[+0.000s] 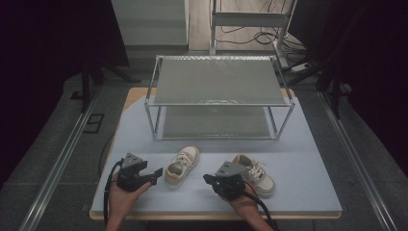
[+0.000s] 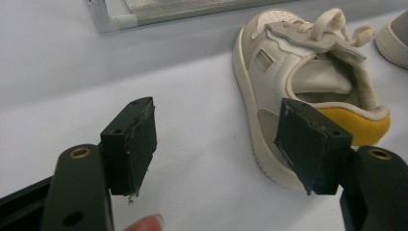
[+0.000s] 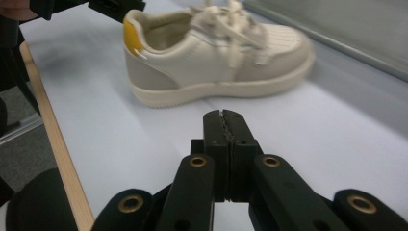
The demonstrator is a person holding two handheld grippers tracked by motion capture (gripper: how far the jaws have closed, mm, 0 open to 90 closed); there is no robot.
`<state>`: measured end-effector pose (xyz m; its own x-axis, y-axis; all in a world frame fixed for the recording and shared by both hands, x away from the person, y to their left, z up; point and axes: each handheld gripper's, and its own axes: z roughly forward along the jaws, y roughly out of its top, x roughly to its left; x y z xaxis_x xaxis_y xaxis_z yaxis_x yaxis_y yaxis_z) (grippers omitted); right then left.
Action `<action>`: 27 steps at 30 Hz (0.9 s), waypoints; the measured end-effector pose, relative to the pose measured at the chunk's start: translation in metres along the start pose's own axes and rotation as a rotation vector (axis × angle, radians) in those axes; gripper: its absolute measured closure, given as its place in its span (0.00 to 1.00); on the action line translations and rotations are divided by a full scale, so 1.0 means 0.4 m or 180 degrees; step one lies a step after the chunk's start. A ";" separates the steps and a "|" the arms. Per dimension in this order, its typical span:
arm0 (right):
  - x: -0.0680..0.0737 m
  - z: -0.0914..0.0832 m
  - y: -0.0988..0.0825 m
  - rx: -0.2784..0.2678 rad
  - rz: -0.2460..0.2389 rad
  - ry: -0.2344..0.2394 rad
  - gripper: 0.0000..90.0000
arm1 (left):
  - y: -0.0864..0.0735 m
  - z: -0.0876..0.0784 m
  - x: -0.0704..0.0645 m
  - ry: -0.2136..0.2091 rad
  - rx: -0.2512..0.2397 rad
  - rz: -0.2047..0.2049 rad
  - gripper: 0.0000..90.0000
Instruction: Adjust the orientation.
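A: What is seen at the left of the tabletop (image 1: pixel 298 163)?

B: The left claw (image 1: pixel 156 174) is held low over the pale surface by the person's left hand (image 1: pixel 120 195). In the left gripper view its jaws are seen spread wide apart, with nothing between them; the heel of the left shoe (image 2: pixel 308 82) lies just beside the right-hand jaw, apart from it or barely touching, which cannot be told.

A: And toward the middle?

B: The left shoe, a small cream sneaker with a yellow heel patch, is set upright on its sole, toe pointed toward the wire-frame rack (image 1: pixel 219 96) at the back of the tabletop. The rack is shown with two mesh shelves, both bare.

A: What is shown at the right?

B: The right claw (image 1: pixel 208 179) is held by the right hand (image 1: pixel 243 204) and pointed leftward. In the right gripper view its jaws are pressed together, gripping nothing, and the left shoe is seen beyond them, well apart. The right shoe (image 1: pixel 257 175) is placed just behind this gripper, partly hidden by it, toe turned toward the near right.
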<state>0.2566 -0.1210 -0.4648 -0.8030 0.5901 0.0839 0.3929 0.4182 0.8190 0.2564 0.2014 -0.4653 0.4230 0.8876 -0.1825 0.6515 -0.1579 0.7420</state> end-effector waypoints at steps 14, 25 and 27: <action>-0.061 -0.174 -0.085 -0.0160 0.0252 -0.0422 0.99 | 0.000 -0.009 0.012 -0.0011 -0.0030 -0.0029 0.33; -0.109 -0.262 -0.190 -0.0127 0.0594 -0.0566 0.99 | -0.002 0.011 -0.002 -0.0038 0.0046 0.0020 0.33; -0.111 -0.271 -0.200 -0.0129 0.0624 -0.0581 0.99 | -0.003 0.013 -0.001 -0.0032 0.0058 0.0018 0.33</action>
<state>0.2124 -0.2555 -0.4724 -0.6179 0.7733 0.1425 0.5117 0.2577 0.8196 0.2587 0.1991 -0.4696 0.4327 0.8824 -0.1849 0.6605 -0.1708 0.7312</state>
